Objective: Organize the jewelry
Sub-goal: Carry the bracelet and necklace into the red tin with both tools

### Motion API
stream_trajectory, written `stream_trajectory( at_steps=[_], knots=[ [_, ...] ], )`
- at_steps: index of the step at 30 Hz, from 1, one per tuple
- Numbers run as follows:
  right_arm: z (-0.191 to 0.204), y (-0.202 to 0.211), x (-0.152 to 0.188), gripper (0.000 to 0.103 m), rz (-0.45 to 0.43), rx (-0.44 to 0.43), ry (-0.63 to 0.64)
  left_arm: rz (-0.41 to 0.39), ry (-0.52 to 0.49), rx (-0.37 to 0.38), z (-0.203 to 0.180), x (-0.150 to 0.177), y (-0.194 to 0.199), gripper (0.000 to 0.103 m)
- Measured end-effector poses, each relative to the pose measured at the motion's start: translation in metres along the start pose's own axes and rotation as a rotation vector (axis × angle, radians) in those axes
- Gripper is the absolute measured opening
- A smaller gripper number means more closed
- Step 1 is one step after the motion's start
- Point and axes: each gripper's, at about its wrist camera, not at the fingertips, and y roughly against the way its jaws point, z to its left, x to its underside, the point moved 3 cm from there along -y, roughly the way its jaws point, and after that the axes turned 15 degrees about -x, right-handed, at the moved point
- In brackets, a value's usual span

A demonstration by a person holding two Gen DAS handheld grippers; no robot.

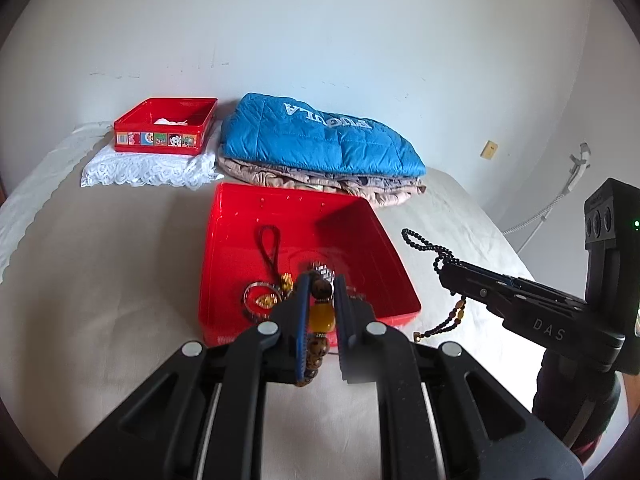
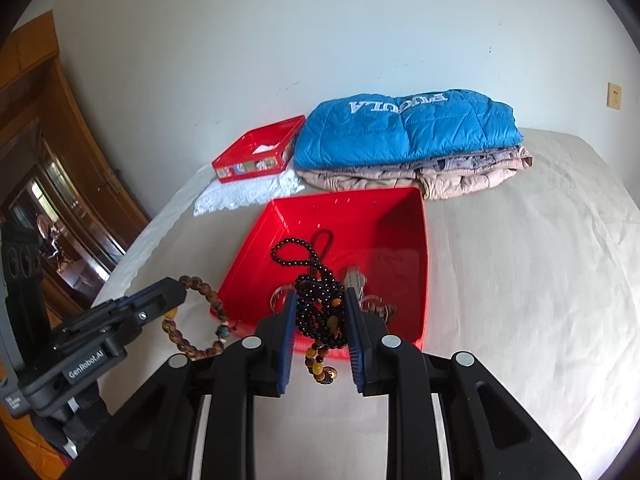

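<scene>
A red tray (image 1: 384, 248) (image 2: 416, 240) lies on the bed and holds a dark cord charm (image 1: 270, 248), a ring (image 1: 258, 300) and a metal watch band (image 1: 324, 271). My left gripper (image 1: 320, 292) is shut on a brown bead bracelet with an amber bead (image 1: 321, 318), just above the tray's near edge; the bracelet also shows in the right wrist view (image 2: 200, 320). My right gripper (image 2: 320, 312) is shut on a long black bead necklace (image 2: 316, 300), which hangs in loops above the tray's near edge; it also shows in the left wrist view (image 1: 424, 244).
A smaller red tin (image 1: 166, 128) (image 2: 256, 156) sits on a white lace cloth (image 1: 148, 168) at the back left. A folded blue quilted jacket (image 1: 320, 136) (image 2: 404, 128) lies on beige bedding (image 2: 460, 176) behind the tray. A wooden cabinet (image 2: 36, 128) stands at the left.
</scene>
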Motion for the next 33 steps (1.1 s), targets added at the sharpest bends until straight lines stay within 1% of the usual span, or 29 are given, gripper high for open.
stream_trajectory(
  at_steps=[7,12,15,18,23,26,33],
  knots=[
    [-0.020,-0.028,-0.030,0.023,-0.024,0.018,-0.032,-0.023,0.018,-0.025,-0.006,-0.026,-0.028,0.010],
    [-0.035,-0.062,-0.046,0.023,-0.003,0.016,-0.062,0.014,0.041,-0.011,-0.008,-0.044,-0.069,0.010],
    [-0.044,-0.083,-0.052,0.023,0.017,0.019,-0.073,0.038,0.042,-0.019,-0.007,-0.050,-0.095,0.010],
    [-0.052,-0.102,-0.056,0.023,0.033,0.040,-0.073,0.078,0.034,-0.029,-0.007,-0.049,-0.123,0.010],
    [-0.064,-0.129,-0.053,0.023,0.071,0.054,-0.080,0.135,0.024,-0.036,-0.005,-0.041,-0.155,0.010],
    [-0.070,-0.139,-0.050,0.023,0.092,0.068,-0.085,0.148,0.018,-0.047,-0.003,-0.040,-0.166,0.010],
    [-0.078,-0.154,-0.044,0.023,0.123,0.089,-0.093,0.166,0.017,-0.061,-0.001,-0.035,-0.176,0.010]
  ],
)
